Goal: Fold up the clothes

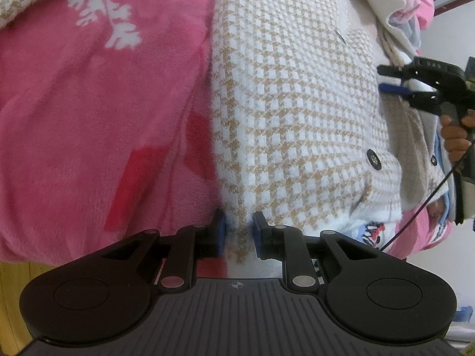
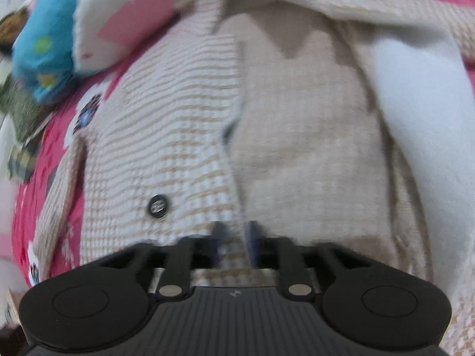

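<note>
A beige-and-white houndstooth cardigan with black buttons lies on a pink blanket. My left gripper is shut on a pinched fold of the cardigan's near edge, its blue pads pressing the knit. My right gripper sits at the cardigan's right side, held by a hand, its jaws apart. The right wrist view is blurred. There the right gripper hovers low over the cardigan beside a button, with knit showing in the gap between its fingers but not clamped.
More clothes are heaped at the back right. A blue patterned garment and a white fleecy piece lie beside the cardigan. The pink blanket drops off at the bed's near edge, above a yellow wooden side.
</note>
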`<state>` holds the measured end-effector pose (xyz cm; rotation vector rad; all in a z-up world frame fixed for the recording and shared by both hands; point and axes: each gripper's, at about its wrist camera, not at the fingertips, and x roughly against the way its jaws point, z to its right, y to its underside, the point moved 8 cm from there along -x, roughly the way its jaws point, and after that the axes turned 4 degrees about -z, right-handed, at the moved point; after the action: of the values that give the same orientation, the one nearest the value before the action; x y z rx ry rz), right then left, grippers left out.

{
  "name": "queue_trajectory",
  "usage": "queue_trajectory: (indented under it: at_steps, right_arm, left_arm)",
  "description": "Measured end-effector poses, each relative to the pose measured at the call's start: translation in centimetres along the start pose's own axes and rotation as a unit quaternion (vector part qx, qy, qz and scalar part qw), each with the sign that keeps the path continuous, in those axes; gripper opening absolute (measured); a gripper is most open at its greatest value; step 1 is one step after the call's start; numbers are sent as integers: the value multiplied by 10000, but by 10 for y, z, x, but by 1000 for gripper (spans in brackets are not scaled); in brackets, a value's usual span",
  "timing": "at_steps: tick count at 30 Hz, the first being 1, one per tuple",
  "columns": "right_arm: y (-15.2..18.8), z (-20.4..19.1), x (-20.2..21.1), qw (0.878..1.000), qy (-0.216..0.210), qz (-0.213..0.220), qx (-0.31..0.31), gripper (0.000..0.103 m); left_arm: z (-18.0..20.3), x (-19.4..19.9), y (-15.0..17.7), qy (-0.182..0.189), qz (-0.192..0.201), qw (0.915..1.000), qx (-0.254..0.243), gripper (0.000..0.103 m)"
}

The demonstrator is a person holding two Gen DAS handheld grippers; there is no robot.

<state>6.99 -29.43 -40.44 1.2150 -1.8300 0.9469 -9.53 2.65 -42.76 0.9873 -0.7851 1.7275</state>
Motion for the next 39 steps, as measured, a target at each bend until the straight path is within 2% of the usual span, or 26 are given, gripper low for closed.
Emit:
queue_trajectory:
  at_steps: [3,4,6,7,15,18,21,23,25,27,29,32,34,36,38,39]
  right_arm:
    - [0,2,-15,9990,-316,-176,-266,55]
    - [1,0,-18,9985,-423,-221,-257,52]
    - [3,-4,-21,9992,-300,-264,2,17]
    - [3,-7,-19,9995,-190,-225,139,4]
    - [-16,-28,7,9949,147,608,786,2]
    - [-18,-21,-4,9937,387,595,864,2]
    - [-9,-8,-30,9860,944,402,1318,2]
    - [-10,-8,-32,9826,1037,474,1464,2]
    - [-12,-11,-25,9788,1200,540,1572,4]
    - [-11,-13,-10,9701,1550,643,1752,4]
    - [-4,-19,9,9674,1484,624,1955,5]
    - [29,-52,29,9607,812,239,2645,4]
    - [67,-76,28,9483,324,-252,3147,4]
    - [103,-86,14,9339,47,-718,3502,4]
    - [138,-72,-11,9135,221,-1303,3848,4]
    - [152,-57,-20,9030,444,-1436,4026,3]
  left_arm:
    - [1,0,0,-31,-26,10000,-6,20]
    - [1,0,0,-43,-32,10000,-11,20]
    - [2,-1,0,-63,-41,10000,-19,20]
    - [2,-1,0,-69,-44,10000,-19,20]
    - [1,-2,-2,-52,-183,9998,10,22]
    - [2,-3,-2,-74,-226,9997,-2,22]
    - [2,-2,-1,-104,-225,9997,-11,23]
    - [3,-3,-1,-130,-236,9996,-2,23]
    - [2,-5,-5,-143,-272,9995,82,23]
    - [4,-6,-7,-147,-316,9992,204,22]
    - [4,-7,-7,-132,-320,9990,268,22]
    - [5,-9,-9,-123,-347,9990,234,22]
    - [6,-9,-10,-130,-393,9989,234,22]
    - [8,-8,-11,-145,-431,9988,187,22]
    - [10,-6,-10,-159,-467,9987,105,23]
    - [10,-5,-9,-182,-486,9986,71,23]
